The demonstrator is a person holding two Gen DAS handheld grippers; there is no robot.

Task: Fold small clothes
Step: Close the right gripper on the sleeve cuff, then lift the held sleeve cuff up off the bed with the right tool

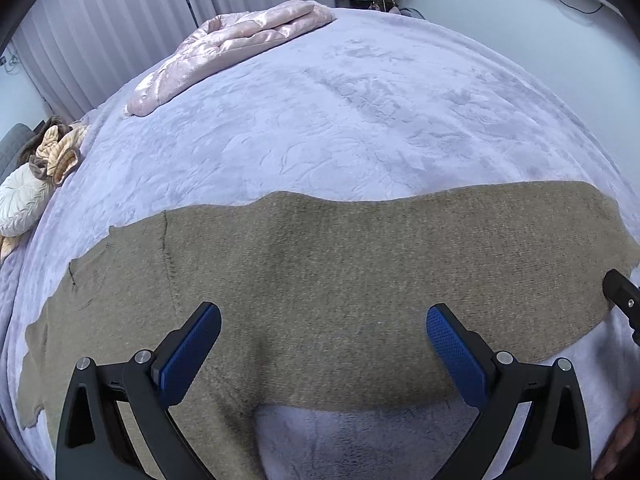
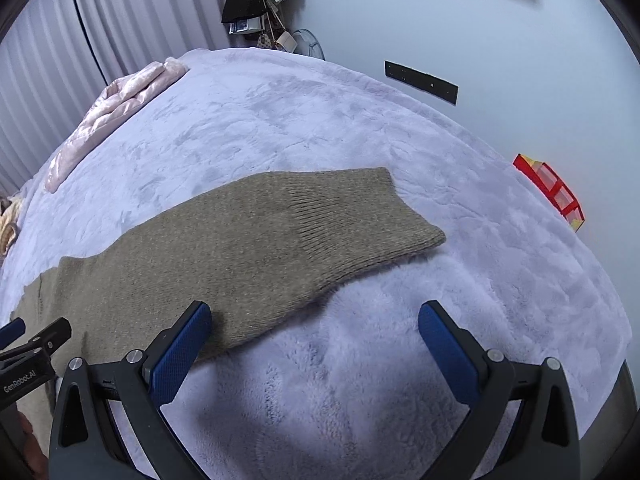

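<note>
A brown knit sweater [image 1: 320,264] lies flat on the lavender fleece bed cover [image 1: 340,120]. My left gripper [image 1: 324,320] hovers open just above its middle, blue pads wide apart, nothing between them. In the right wrist view the sweater's sleeve [image 2: 248,248] stretches toward its ribbed cuff [image 2: 360,212]. My right gripper [image 2: 314,320] is open over the sleeve's near edge, its left fingertip above the knit and its right one above bare cover. The tip of the right gripper [image 1: 622,296] shows at the left view's right edge, and the left gripper [image 2: 36,344] at the right view's left edge.
A folded pink quilt [image 1: 224,52] lies at the bed's far left. Crumpled beige clothes [image 1: 56,152] and a white round cushion [image 1: 20,204] sit off the left edge. A red box [image 2: 552,188] stands beyond the bed's right side. Curtains and hanging bags are behind.
</note>
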